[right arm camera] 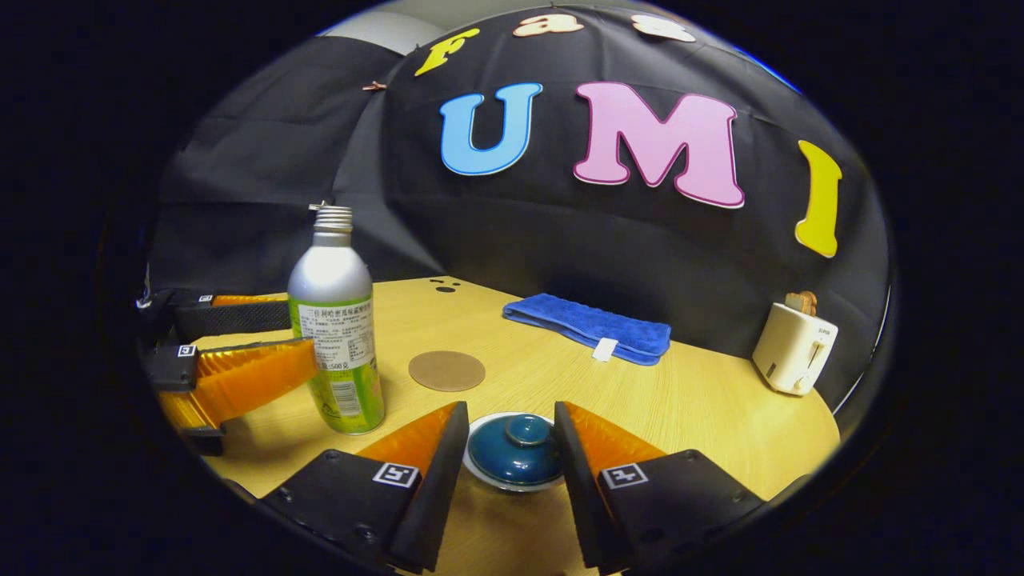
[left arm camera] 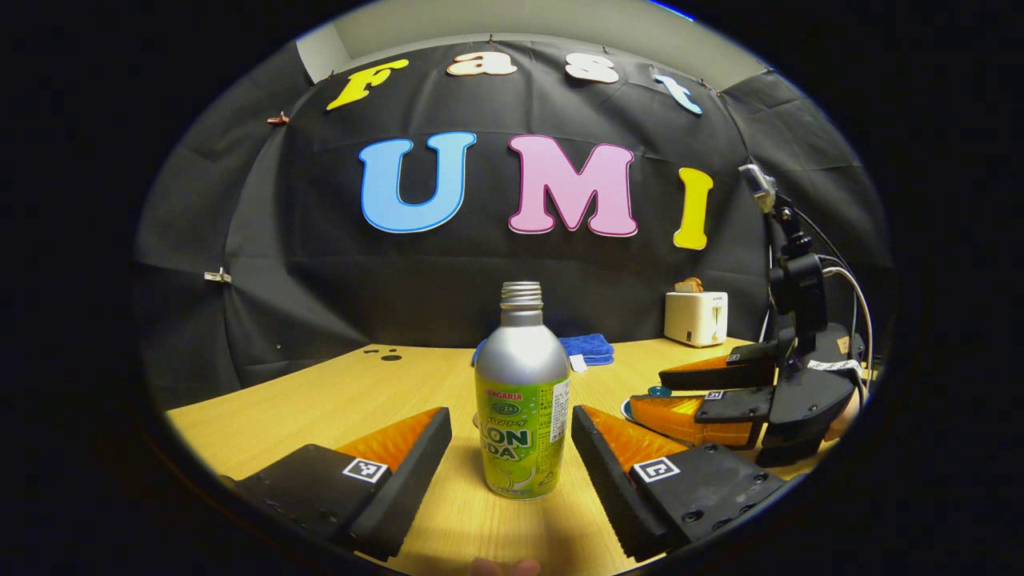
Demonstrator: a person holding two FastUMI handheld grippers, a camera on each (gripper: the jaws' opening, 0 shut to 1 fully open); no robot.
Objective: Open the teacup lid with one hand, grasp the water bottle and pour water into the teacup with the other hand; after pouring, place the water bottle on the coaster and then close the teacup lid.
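1. Metal of the water bottle (left arm camera: 522, 396) stands between the fingers of the left gripper (left arm camera: 512, 448), which is spread wide and grips nothing; both fingers stand apart from the bottle's sides. The straddle looks like a set-up for closing on the lower body, where the label wraps it.
2. The bottle is upright on the bench (left arm camera: 336, 400) with its threaded neck uncapped, so it seems ready to pour once lifted.
3. In the right gripper view, the right gripper (right arm camera: 512, 448) is likewise released, its fingers flanking the teacup lid (right arm camera: 516, 448) without touching it. That lid sits on the teacup, at the near edge of the bench; the knob on top is the likely place to pinch.
4. Just beyond, a round coaster (right arm camera: 446, 370) lies bare, right of the bottle in this view, left free as the bottle's landing place.
5. Farther off lie a blue cloth (right arm camera: 592, 324) and, far right, a toaster (right arm camera: 796, 348), clear of the work.
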